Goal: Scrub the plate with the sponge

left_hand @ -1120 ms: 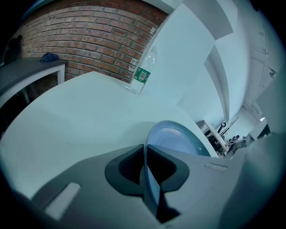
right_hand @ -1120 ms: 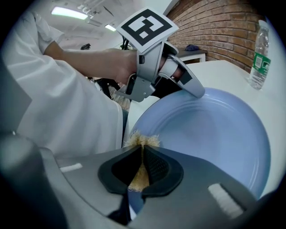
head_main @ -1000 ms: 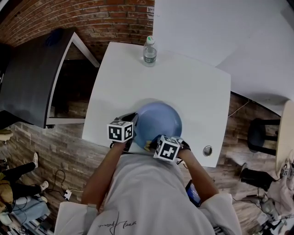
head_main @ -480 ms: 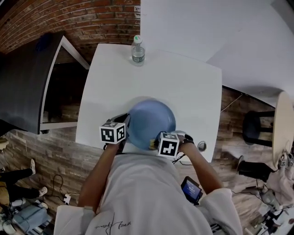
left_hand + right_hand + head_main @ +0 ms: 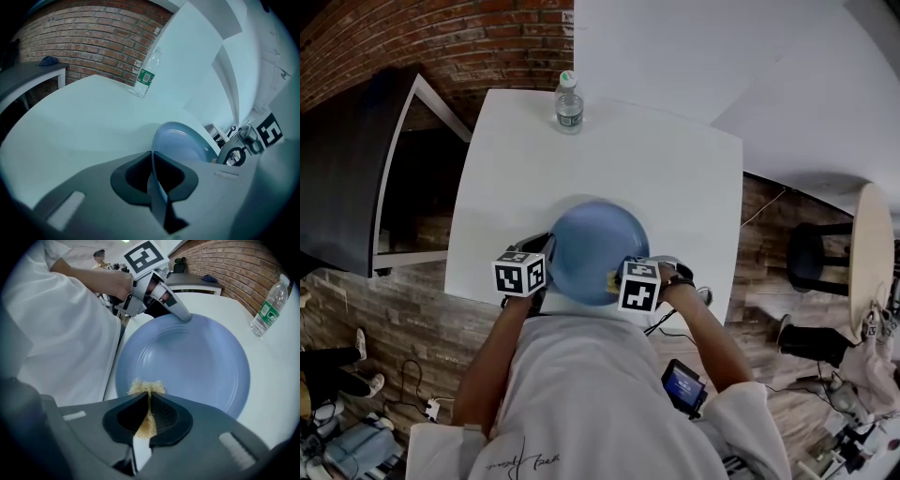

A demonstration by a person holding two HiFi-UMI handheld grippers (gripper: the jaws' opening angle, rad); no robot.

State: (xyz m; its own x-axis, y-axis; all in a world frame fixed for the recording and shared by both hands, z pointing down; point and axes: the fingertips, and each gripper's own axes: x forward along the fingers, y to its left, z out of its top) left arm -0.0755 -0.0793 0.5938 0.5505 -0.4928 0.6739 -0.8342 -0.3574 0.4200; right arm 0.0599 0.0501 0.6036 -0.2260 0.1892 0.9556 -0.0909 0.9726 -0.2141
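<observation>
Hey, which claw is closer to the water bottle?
Left. The left claw grips the plate rim on the bottle side; the right claw, holding the sponge, sits at the plate's near edge, farther away.

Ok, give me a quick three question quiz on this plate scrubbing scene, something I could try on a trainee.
1. True or false: the left gripper is shut on the rim of the blue plate.
2. What does the right gripper hold against the plate's near rim? A: a brush. B: a sponge. C: a cloth.
3. What stands at the far edge of the table, away from the person?

Key
1. True.
2. B.
3. A water bottle.
</observation>
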